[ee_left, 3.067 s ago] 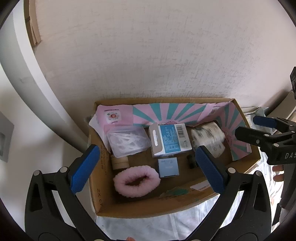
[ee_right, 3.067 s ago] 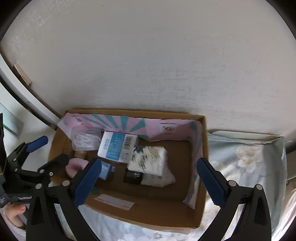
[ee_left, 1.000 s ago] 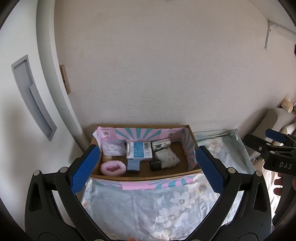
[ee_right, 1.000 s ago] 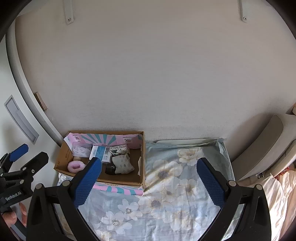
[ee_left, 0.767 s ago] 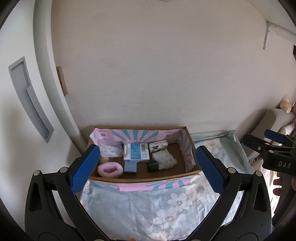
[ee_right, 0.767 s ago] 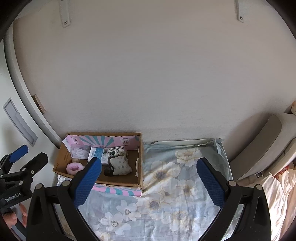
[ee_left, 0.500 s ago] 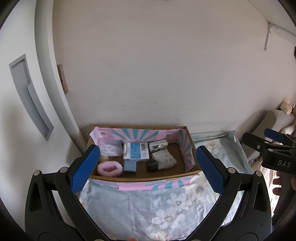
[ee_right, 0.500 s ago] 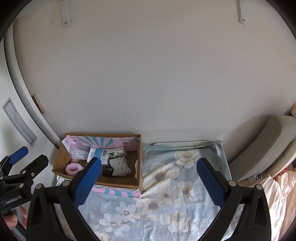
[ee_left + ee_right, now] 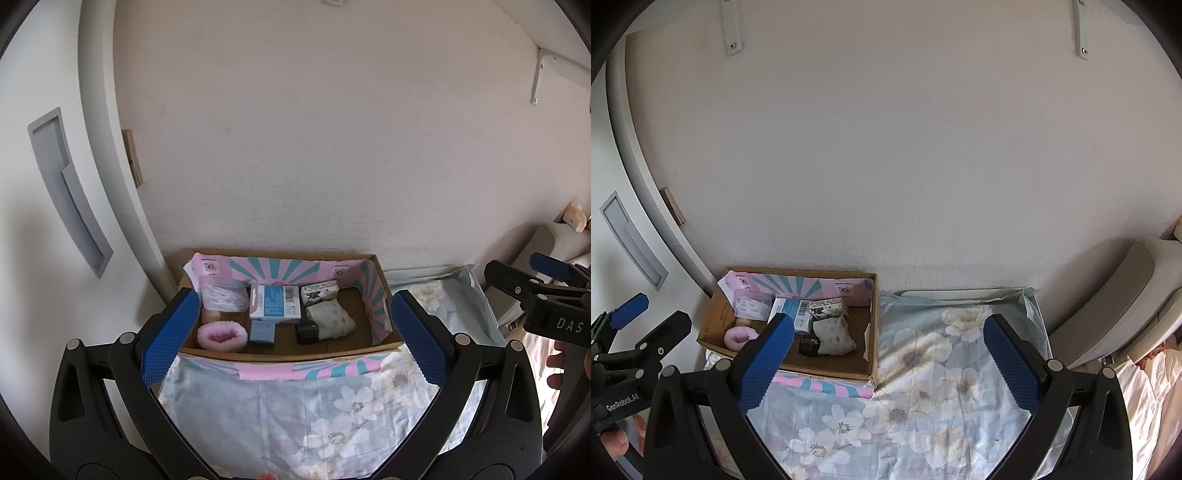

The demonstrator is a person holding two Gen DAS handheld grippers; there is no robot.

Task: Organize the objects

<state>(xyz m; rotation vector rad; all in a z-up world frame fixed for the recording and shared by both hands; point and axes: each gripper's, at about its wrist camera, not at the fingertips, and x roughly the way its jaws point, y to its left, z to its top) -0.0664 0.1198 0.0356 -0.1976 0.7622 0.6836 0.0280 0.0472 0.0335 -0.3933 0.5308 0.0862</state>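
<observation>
A cardboard box (image 9: pixel 291 353) lined with pink and teal paper sits against the wall on a floral cloth (image 9: pixel 317 406). Inside lie a pink fluffy ring (image 9: pixel 221 335), a clear plastic case (image 9: pixel 223 297), a blue-and-white carton (image 9: pixel 275 302), a small blue box (image 9: pixel 263 331), a black object (image 9: pixel 307 331) and a patterned pouch (image 9: pixel 330 322). The box also shows in the right wrist view (image 9: pixel 827 369). My left gripper (image 9: pixel 293 341) is open and empty, held back from the box. My right gripper (image 9: pixel 886 363) is open and empty, over the cloth right of the box.
A white wall (image 9: pixel 314 147) stands behind the box. A white door frame with a grey recessed handle (image 9: pixel 70 192) is to the left. A beige cushion (image 9: pixel 1119 306) and bedding lie to the right. The floral cloth (image 9: pixel 942 387) covers the surface.
Both grippers have pulled far back from the box since three seconds ago. Over the last second the views barely shift. Both stay open and empty.
</observation>
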